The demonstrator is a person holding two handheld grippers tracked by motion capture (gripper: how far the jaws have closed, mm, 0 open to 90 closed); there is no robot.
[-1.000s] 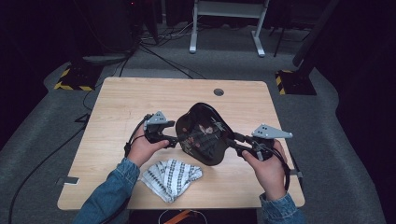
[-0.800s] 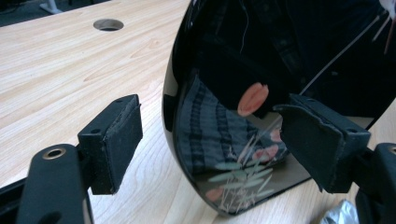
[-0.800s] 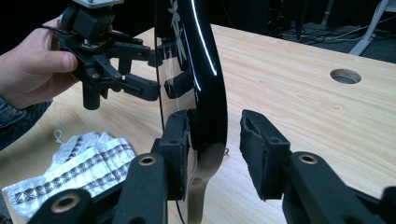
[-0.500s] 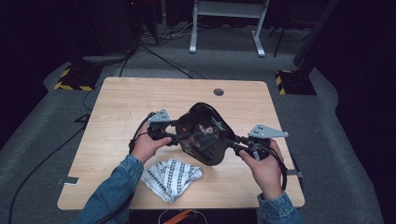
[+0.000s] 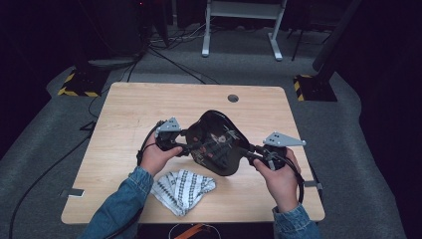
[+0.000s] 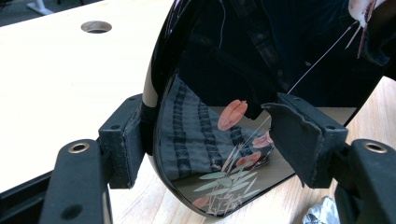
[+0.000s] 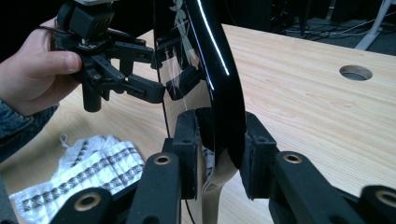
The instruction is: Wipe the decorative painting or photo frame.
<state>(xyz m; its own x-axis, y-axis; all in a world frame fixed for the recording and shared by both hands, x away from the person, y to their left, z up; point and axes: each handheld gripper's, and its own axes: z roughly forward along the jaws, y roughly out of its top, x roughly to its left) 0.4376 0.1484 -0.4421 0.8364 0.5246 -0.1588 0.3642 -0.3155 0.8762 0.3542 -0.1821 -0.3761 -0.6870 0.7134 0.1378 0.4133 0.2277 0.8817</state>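
Note:
A glossy black lacquer bowl (image 5: 219,142) painted with pink flowers and green leaves is held up on edge above the table, between both grippers. My left gripper (image 5: 183,147) has its jaws astride the bowl's left rim (image 6: 154,93). They have just been closing, and one pad presses the outside while the other lies against the inner face. My right gripper (image 5: 249,152) grips the opposite rim (image 7: 219,70), also just closed in, with both pads (image 7: 254,140) tight on the wall. The left gripper (image 7: 161,84) shows beyond the bowl in the right gripper view.
A crumpled white cloth (image 5: 181,189) with a dark pattern lies on the wooden table (image 5: 139,109) near its front edge, below the left hand. A round cable hole (image 5: 233,98) sits at the table's far side. Black cables trail from both grippers.
Both hands and the bowl keep their places. The jaws of both grippers have drawn in on the bowl's rim.

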